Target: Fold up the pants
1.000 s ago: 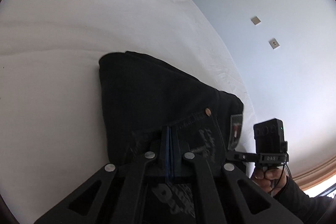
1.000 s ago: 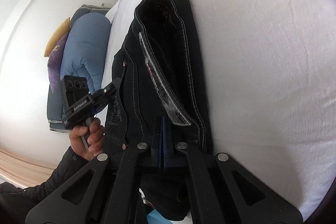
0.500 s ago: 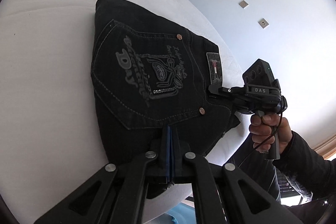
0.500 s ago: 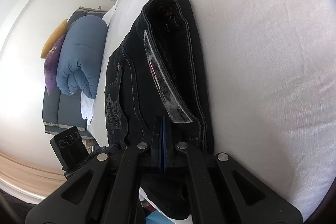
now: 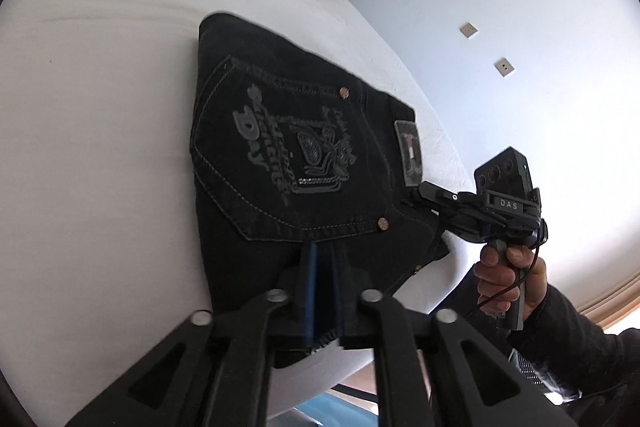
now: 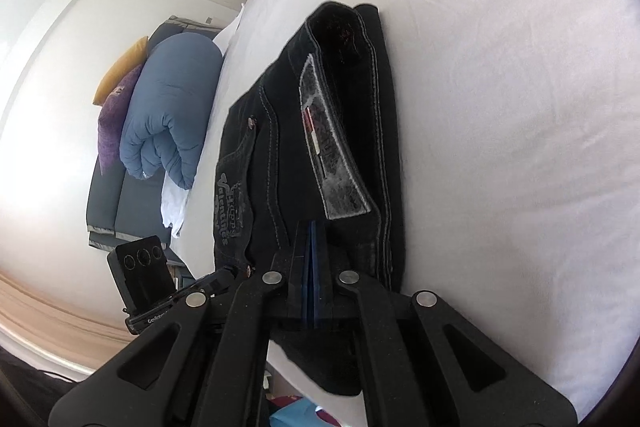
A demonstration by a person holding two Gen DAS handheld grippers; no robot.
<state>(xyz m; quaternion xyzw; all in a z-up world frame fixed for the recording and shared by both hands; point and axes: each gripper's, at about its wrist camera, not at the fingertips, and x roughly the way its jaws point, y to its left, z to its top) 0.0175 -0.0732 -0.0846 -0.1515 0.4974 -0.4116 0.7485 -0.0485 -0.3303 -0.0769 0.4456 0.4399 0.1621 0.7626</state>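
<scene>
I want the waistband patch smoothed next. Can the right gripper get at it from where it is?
Probably yes. The patch lies exposed on top of the pants, straight ahead of the right gripper, with nothing between. Its jaws, just opening, look to have denim between them at the near edge, so it must let go first.

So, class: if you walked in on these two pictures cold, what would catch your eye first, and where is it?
First, the folded black jeans lying near the edge of the white bed, their grey-printed back pocket facing up. Next, the hand at lower right holding the right gripper at the waistband. In the right wrist view, a rolled blue duvet sits on a sofa at left.
</scene>
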